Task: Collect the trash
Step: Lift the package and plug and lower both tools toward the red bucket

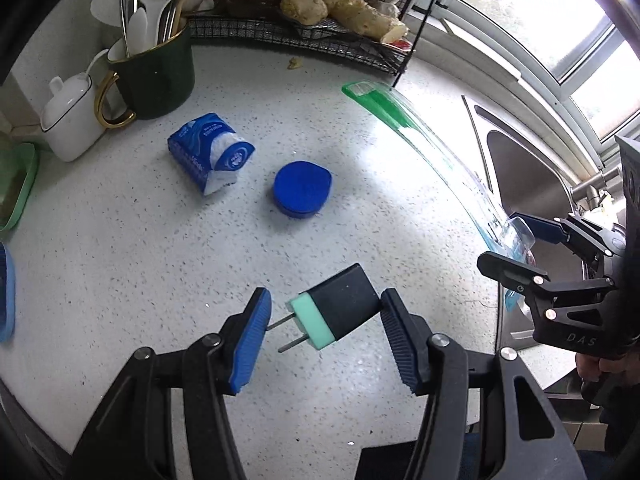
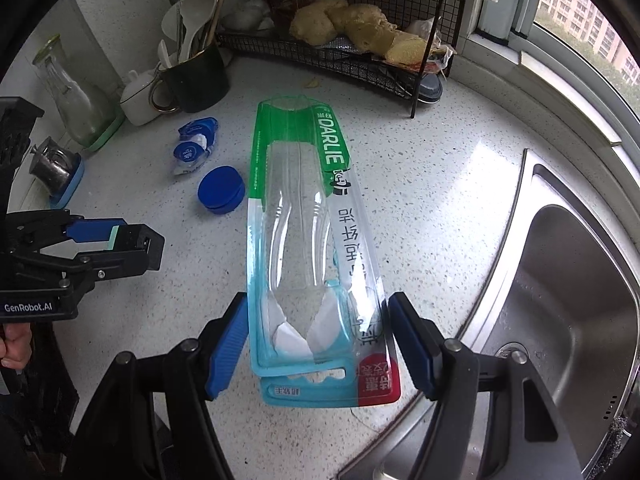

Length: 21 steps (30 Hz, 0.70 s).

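My left gripper [image 1: 326, 334] stands around a black charger plug [image 1: 338, 312] with a mint face and two prongs. The right pad touches its body, the left pad nears the prongs. The right wrist view shows it between the pads [image 2: 136, 242]. My right gripper [image 2: 316, 342] stands around the near end of an empty clear Darlie toothbrush package [image 2: 304, 216], pads at both edges; the package sticks out over the counter [image 1: 420, 140]. A crumpled blue tissue pack [image 1: 210, 152] and a blue lid [image 1: 302, 188] lie on the counter.
A steel sink [image 2: 560, 280] lies to the right. At the back stand a wire rack with ginger [image 2: 352, 28], a dark green utensil mug [image 1: 154, 72], a white pot [image 1: 74, 116] and a glass bottle [image 2: 68, 92].
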Each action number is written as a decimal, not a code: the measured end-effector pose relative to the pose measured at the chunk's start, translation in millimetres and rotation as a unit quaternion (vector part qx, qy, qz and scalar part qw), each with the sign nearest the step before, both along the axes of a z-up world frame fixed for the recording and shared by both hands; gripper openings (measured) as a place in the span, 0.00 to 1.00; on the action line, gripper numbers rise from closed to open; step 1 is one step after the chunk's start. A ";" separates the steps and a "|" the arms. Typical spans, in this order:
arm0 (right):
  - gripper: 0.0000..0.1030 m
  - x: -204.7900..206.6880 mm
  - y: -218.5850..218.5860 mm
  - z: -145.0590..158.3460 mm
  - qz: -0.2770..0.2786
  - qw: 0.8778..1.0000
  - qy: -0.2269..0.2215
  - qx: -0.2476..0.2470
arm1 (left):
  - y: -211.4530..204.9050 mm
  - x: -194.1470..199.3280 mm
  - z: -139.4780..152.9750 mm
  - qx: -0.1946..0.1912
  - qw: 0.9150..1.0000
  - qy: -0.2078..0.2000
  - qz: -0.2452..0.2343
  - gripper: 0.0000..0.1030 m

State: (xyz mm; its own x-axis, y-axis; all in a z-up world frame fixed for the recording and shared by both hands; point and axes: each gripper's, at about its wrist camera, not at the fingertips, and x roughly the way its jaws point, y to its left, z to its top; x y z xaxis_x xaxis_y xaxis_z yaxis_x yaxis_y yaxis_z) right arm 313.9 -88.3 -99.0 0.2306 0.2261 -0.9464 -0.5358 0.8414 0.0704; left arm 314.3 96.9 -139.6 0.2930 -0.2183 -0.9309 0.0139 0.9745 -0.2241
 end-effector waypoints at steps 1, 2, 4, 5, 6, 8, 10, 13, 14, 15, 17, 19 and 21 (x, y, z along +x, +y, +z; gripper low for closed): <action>0.65 -6.0 -4.6 3.9 0.000 1.000 -0.003 0.002 | -6.1 -6.2 3.6 0.001 1.000 -0.004 -0.002 0.53; 0.65 -13.1 -9.3 6.5 -0.001 1.000 -0.007 0.003 | -11.9 -12.3 7.1 0.001 1.000 -0.007 -0.004 0.53; 0.65 -26.7 -19.5 13.3 0.000 1.000 -0.013 0.006 | -25.5 -23.9 13.1 0.003 1.000 -0.013 -0.006 0.53; 0.65 -33.2 -26.1 16.1 -0.001 1.000 -0.015 0.008 | -33.8 -28.7 15.0 0.004 1.000 -0.014 -0.006 0.53; 0.65 -39.5 -31.3 18.4 0.000 1.000 -0.018 0.009 | -39.3 -34.1 16.8 0.006 1.000 -0.016 -0.007 0.53; 0.65 -52.6 -43.0 22.7 0.000 1.000 -0.021 0.013 | -49.5 -51.0 21.4 0.009 1.000 -0.021 -0.010 0.53; 0.65 -65.8 -53.4 27.5 0.001 1.000 -0.027 0.016 | -62.0 -65.7 25.6 0.014 1.000 -0.025 -0.013 0.53; 0.65 -87.1 -69.2 32.9 -0.002 0.999 -0.031 0.024 | -83.3 -90.2 31.5 0.017 0.999 -0.034 -0.015 0.53; 0.65 -94.5 -74.6 35.0 -0.002 0.999 -0.032 0.028 | -88.6 -98.8 33.3 0.017 0.999 -0.036 -0.016 0.53; 0.65 -103.2 -79.9 36.9 -0.001 0.999 -0.034 0.031 | -96.4 -108.6 35.2 0.018 0.999 -0.039 -0.016 0.53; 0.65 -118.2 -89.4 39.5 0.001 0.999 -0.037 0.035 | -111.6 -126.8 37.2 0.019 0.999 -0.042 -0.016 0.53; 0.65 -135.1 -100.5 42.1 0.002 0.998 -0.039 0.040 | -126.2 -143.8 37.4 0.020 0.999 -0.043 -0.019 0.53; 0.65 -150.7 -110.3 44.1 0.005 0.998 -0.038 0.044 | -140.7 -163.6 37.6 0.023 0.999 -0.042 -0.021 0.53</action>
